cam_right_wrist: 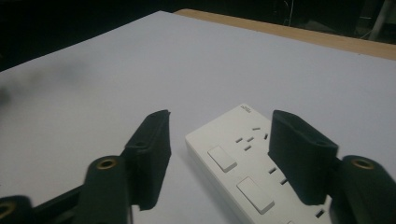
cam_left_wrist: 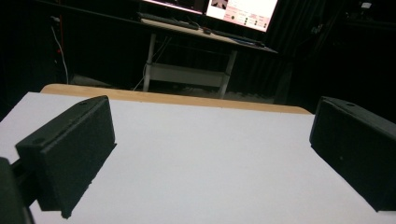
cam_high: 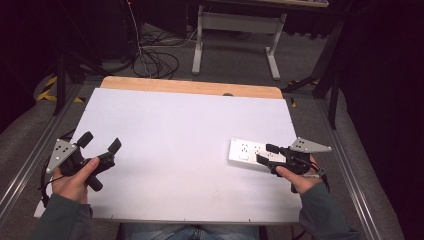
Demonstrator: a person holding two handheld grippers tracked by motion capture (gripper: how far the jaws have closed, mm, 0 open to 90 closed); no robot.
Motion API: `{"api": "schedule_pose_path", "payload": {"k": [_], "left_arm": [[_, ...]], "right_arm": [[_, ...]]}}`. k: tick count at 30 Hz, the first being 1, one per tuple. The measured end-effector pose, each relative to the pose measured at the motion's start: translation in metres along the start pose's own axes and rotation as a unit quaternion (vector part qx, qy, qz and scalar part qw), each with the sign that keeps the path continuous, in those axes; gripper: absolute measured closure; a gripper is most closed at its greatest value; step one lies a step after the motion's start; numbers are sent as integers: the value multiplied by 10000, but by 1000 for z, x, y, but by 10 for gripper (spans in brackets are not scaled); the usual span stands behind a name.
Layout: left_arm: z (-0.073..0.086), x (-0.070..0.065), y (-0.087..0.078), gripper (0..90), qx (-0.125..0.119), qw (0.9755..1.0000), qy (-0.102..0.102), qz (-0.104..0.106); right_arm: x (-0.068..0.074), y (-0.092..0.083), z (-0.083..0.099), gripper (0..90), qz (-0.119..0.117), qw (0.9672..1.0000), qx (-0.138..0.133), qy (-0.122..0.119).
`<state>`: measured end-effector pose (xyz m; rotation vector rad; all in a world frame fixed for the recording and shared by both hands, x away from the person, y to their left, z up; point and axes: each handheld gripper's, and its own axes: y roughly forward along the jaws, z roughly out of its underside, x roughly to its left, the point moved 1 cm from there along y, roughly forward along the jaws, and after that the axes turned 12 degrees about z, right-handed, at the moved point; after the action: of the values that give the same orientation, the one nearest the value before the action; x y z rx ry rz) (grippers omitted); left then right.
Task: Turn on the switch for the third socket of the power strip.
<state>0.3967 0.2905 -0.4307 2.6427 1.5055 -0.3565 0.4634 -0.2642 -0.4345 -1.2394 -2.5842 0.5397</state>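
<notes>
Across most of the frame spreads the white bench (cam_high: pixel 175 130). Right of centre lies a white power strip (cam_high: pixel 247 152), the right gripper (cam_high: pixel 266 153) straddling its end, jaws open, apparently to grasp it. Lower left, the left gripper (cam_high: pixel 102 141) hovers wide open, empty.

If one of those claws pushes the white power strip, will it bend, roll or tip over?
Probably none. The power strip looks like a rigid plastic block, so it should stay stiff. It lies flat and low on the white table, so it would more likely slide than tip or roll. Its smooth casing may slip between the fingers.
</notes>
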Motion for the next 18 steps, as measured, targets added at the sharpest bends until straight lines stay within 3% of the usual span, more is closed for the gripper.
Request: {"api": "schedule_pose_path", "payload": {"k": [7,8,11,18], "left_arm": [[0,0,0,6,-5,10000,-3,7],[0,0,0,6,-8,10000,-8,8],[0,0,0,7,-15,10000,-6,19],[0,0,0,9,-13,10000,-6,34]], "right_arm": [[0,-1,0,714,-60,10000,17,-14],[0,-1,0,714,-60,10000,17,-14],[-1,-2,-1,878,-73,9999,24,-70],[1,-1,-3,900,-1,9998,75,-190]]}}
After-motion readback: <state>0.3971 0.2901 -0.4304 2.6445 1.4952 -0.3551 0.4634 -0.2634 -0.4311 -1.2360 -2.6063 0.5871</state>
